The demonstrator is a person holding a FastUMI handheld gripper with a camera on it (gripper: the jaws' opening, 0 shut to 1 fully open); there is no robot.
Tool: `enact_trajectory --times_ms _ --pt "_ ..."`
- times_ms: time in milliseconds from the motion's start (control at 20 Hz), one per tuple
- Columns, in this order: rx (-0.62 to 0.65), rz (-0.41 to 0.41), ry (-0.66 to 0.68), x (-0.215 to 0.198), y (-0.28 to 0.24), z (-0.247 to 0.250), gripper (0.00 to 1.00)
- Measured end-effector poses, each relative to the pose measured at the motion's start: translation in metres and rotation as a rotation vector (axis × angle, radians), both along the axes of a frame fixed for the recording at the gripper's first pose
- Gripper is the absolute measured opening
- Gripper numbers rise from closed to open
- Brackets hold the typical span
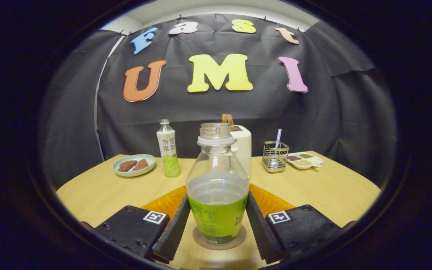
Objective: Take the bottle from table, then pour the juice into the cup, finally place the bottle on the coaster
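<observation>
- The surface point(99, 191) is pale wood, and it runs from my fingers to the black cloth wall at its far edge.
- An orange mat point(167, 202) lies on the surface just behind the bottle, showing on both sides of it.
- The bottle point(218, 187) stands upright between my fingers point(218, 240), cap off, about half full of pale juice, with a green label round its lower half.
- Its base sits on a round coaster point(238, 240), whose rim peeks out beneath it.
- My fingers flank the bottle's lower body. They look close to the label or touching it, but I cannot tell whether they press or have let go.
- A white appliance point(243, 148) stands directly behind the bottle's neck.
- Toward the far left edge stand a second, capped bottle point(168, 150) and a plate point(133, 165) with two brown pieces.
- Toward the far right edge are a wire holder point(275, 156) with a straw and a small dish point(306, 160) of grains.
- I judge this to be the last step: the bottle is on the coaster.
- The next move calls for my fingers to spread and draw straight back, without tipping the open bottle.
</observation>
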State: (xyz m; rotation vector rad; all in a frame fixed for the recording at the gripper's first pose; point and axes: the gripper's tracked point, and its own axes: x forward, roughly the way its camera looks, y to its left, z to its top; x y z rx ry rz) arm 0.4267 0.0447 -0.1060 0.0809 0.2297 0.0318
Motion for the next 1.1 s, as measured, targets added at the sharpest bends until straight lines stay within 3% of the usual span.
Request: enact_trajectory --times_ms 100,200,250,500,700,1100 --pt "0.007 0.009 -0.004 -0.003 0.004 0.004 0.87" --pt "0.013 0.013 -0.019 -0.009 0.006 0.013 0.99" --pt "0.009 0.014 -0.025 -0.015 0.006 0.016 1.00" --pt "-0.001 0.027 -0.061 -0.051 0.007 0.039 1.00" --pt "-0.018 -0.026 -0.051 -0.090 -0.003 0.052 1.00" --pt "-0.110 -0.072 -0.115 -0.197 -0.016 0.089 1.00"
